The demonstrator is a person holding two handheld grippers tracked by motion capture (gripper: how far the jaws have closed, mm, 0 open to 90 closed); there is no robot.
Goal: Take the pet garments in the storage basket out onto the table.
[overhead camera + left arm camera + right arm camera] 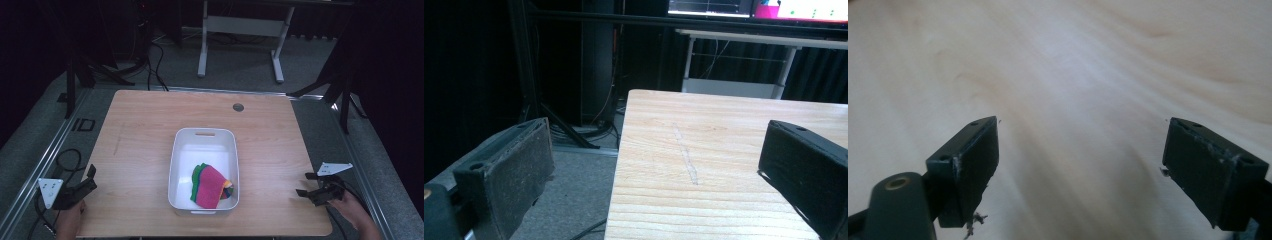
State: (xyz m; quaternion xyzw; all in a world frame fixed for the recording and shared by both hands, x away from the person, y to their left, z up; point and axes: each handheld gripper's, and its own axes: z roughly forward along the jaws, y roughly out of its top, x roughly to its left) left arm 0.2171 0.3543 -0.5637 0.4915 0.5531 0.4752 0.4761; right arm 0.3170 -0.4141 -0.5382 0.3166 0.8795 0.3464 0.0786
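The left gripper (89,181) rests at the near left corner of the table (140,145), jaws spread wide with nothing between them; in the left gripper view they frame bare wood and the table's edge. To its right, well apart from it, sits the white bin (179,165) in the middle of the table, and the folded cloth (210,186), pink on top with green and other colours at the edges, lies in the bin's near half, toward the right wall. Farther right, the right gripper (306,185) hovers low by the table's near right edge, jaws likewise released and empty, its view looking down on plain wood.

The cloth looks to be the thing to fetch. The right gripper is the nearer one: it should travel left, rise over the bin's wall, come down onto the raised pink fold rather than the flat layers, and pinch several layers together so the stack lifts as one. Keep the jaws off the bin's rim, or the bin may slide.
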